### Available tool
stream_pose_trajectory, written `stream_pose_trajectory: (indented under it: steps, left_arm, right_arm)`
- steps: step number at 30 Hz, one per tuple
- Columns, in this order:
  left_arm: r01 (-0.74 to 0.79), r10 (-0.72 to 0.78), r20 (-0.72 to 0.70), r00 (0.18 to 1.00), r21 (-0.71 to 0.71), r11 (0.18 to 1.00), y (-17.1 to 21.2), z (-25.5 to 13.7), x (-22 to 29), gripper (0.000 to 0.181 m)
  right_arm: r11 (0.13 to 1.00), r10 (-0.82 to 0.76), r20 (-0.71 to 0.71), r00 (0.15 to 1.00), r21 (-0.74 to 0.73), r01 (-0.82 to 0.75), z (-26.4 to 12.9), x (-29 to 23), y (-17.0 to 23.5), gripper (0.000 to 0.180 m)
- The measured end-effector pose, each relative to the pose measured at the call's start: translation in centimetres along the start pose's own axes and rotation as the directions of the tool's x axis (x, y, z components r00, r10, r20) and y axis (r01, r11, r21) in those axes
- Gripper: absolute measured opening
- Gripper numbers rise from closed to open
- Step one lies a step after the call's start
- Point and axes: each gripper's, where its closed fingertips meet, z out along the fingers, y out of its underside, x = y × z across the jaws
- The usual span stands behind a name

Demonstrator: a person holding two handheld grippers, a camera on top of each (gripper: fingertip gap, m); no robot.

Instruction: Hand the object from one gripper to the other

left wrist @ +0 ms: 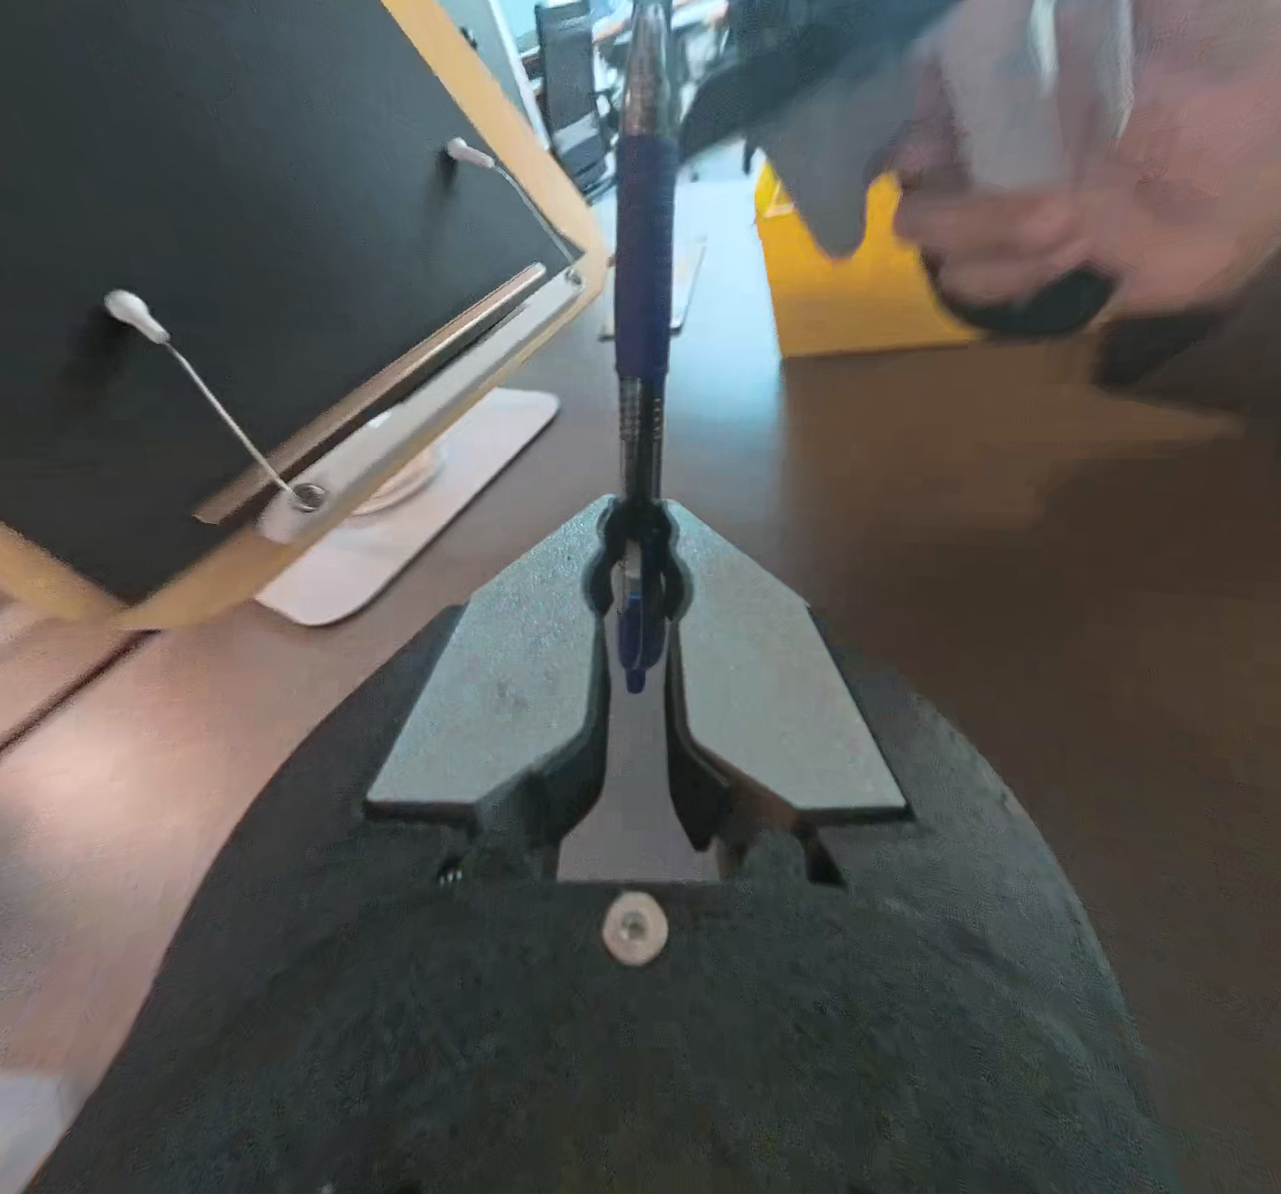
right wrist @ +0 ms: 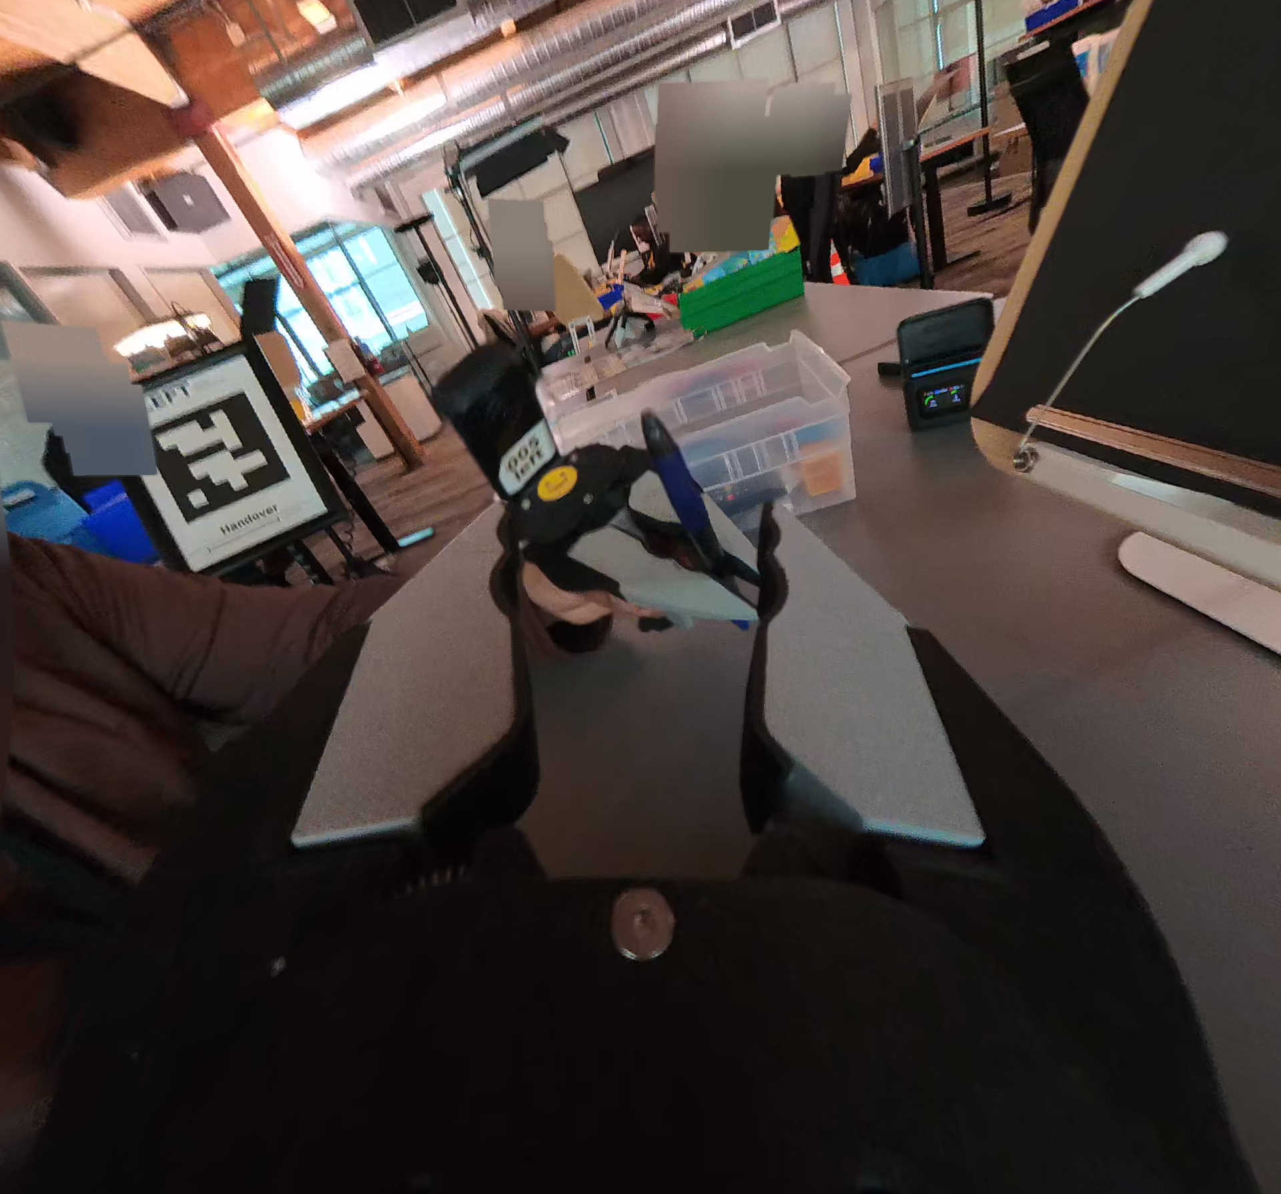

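Note:
My left gripper (left wrist: pixel 638 526) is shut on the lower end of a blue pen (left wrist: pixel 645 246), which stands up and away from the fingertips above the brown table (left wrist: pixel 970 641). The right gripper shows blurred at the upper right of the left wrist view, one grey finger (left wrist: pixel 832 190) to the right of the pen and apart from it. In the right wrist view my right gripper (right wrist: pixel 638 572) is open and empty. The left gripper (right wrist: pixel 728 582) and the pen (right wrist: pixel 676 481) sit farther off, in line with the gap between its fingers.
A black book stand with a wooden rim (left wrist: pixel 242 190) stands on the left, and shows on the right in the right wrist view (right wrist: pixel 1144 260). A yellow box (left wrist: pixel 832 308), a clear plastic bin (right wrist: pixel 748 426) and a small black device (right wrist: pixel 943 371) sit on the table. A brown sleeve (right wrist: pixel 138 662) is at left.

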Motion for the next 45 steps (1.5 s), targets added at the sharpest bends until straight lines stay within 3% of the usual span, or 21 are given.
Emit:
stream_pose_trajectory:
  steps: [1,4,10,13,15,16,18,21,28,32,35,37,41,42,45]
  left_arm:
    - [0.071,-0.070,-0.051,0.996,0.020,0.997,-0.4,-0.1,0.5,0.006]
    - [0.218,-0.208,-0.171,0.963,0.041,0.975,-1.1,-0.3,1.6,0.006]
    - [0.344,-0.331,-0.372,0.867,-0.032,0.938,-0.9,-0.1,4.7,0.006]
    - [0.399,-0.383,-0.448,0.808,-0.063,0.915,-1.2,-0.2,5.9,0.006]
    - [0.390,-0.381,-0.459,0.802,-0.081,0.917,-1.0,-0.2,6.4,0.007]
    - [0.375,-0.373,-0.458,0.807,-0.091,0.923,-0.8,-0.1,6.6,0.007]
    - [0.330,-0.334,-0.395,0.856,-0.081,0.940,-0.2,0.4,6.0,0.010]
    - [0.221,-0.229,-0.281,0.932,-0.059,0.973,0.6,0.8,4.7,0.033]
    - [0.100,-0.109,-0.213,0.971,-0.051,0.994,0.9,1.1,4.5,0.033]
    - [0.040,-0.043,-0.138,0.989,-0.026,0.999,1.0,1.2,3.5,0.022]
    - [0.041,-0.043,-0.111,0.993,-0.017,0.999,1.0,1.0,2.7,0.019]
    - [0.062,-0.063,-0.109,0.992,-0.012,0.998,0.9,0.9,2.5,0.017]
    - [0.082,-0.084,-0.111,0.990,-0.018,0.996,0.9,0.9,2.5,0.016]
    - [0.076,-0.078,-0.114,0.990,-0.024,0.997,1.0,0.9,2.6,0.015]
    - [0.034,-0.041,-0.121,0.992,-0.055,0.998,1.5,1.2,3.2,0.015]
  right_arm:
    - [0.999,-0.021,-0.010,1.000,-0.027,0.021,0.5,0.0,0.5,0.068]
    - [0.992,-0.082,-0.016,0.997,-0.098,0.080,2.1,-0.4,2.0,0.068]
    - [0.980,-0.103,-0.057,0.993,-0.178,0.092,3.9,0.2,4.2,0.071]
    - [0.969,-0.090,-0.067,0.994,-0.235,0.072,4.2,0.7,5.5,0.051]
    - [0.958,-0.081,-0.034,0.996,-0.277,0.069,4.3,0.3,6.3,0.011]
    - [0.953,-0.078,-0.034,0.996,-0.296,0.065,4.3,0.3,6.7,0.007]
    - [0.948,-0.097,-0.089,0.991,-0.311,0.065,4.1,1.2,6.7,0.007]
    - [0.965,-0.111,-0.142,0.984,-0.251,0.072,3.4,1.9,5.3,0.007]
    - [0.976,-0.208,-0.320,0.924,-0.123,0.177,0.1,3.0,1.0,0.006]
    - [0.931,-0.353,-0.532,0.770,-0.116,0.347,-3.0,3.5,-2.0,0.006]
    - [0.925,-0.351,-0.626,0.697,-0.115,0.363,-5.3,1.3,-4.7,0.006]
    - [0.918,-0.378,-0.699,0.607,-0.199,0.342,-7.4,0.6,-6.0,0.006]
    - [0.891,-0.453,-0.842,0.294,-0.435,0.127,-15.7,2.5,-6.8,0.006]
    - [0.889,-0.452,-0.857,0.249,-0.456,0.045,-17.9,3.2,-6.3,0.006]
    - [0.839,-0.385,-0.893,0.235,-0.444,-0.313,-23.2,5.7,-1.2,0.006]
